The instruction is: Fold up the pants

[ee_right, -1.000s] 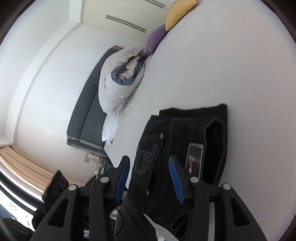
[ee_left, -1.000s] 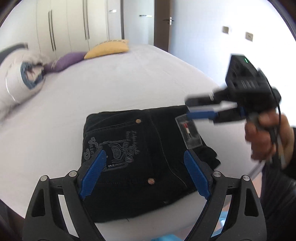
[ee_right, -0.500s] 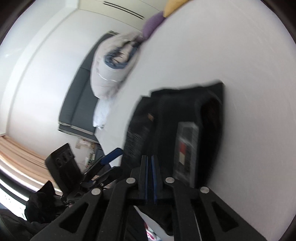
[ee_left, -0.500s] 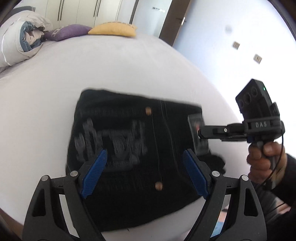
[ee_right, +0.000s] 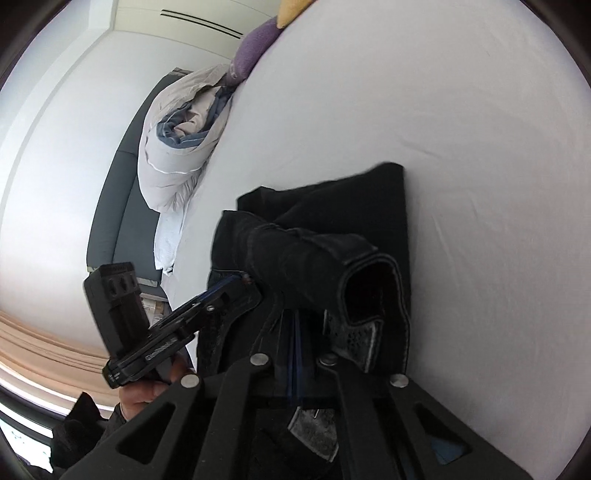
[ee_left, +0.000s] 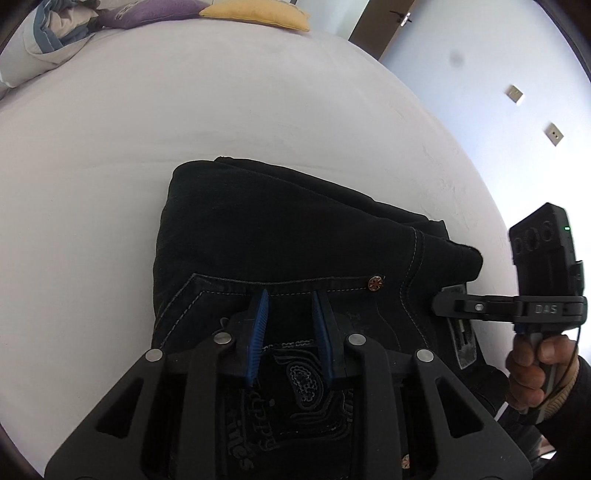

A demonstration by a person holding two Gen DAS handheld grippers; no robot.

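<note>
Black jeans (ee_left: 280, 236) lie folded on the white bed (ee_left: 184, 110), embroidered back pocket nearest me. My left gripper (ee_left: 290, 306) rests low over the pocket's top edge, its blue pads a narrow gap apart with denim between them. My right gripper (ee_right: 295, 325) is shut on the waistband edge by the grey label (ee_right: 354, 339) and lifts that fold. It also shows in the left wrist view (ee_left: 443, 304) at the jeans' right side. The left gripper shows in the right wrist view (ee_right: 236, 284) on the jeans' left edge.
A rolled white and blue duvet (ee_right: 177, 147) lies at the head of the bed with a purple cushion (ee_left: 147, 11) and a yellow cushion (ee_left: 255, 14). A dark headboard (ee_right: 110, 206) stands behind. The bed's near edge lies just below the jeans.
My left gripper dropped onto the jeans and its jaws narrowed from wide open. My right gripper closed half a second ago and now holds the waistband edge, lifting it.
</note>
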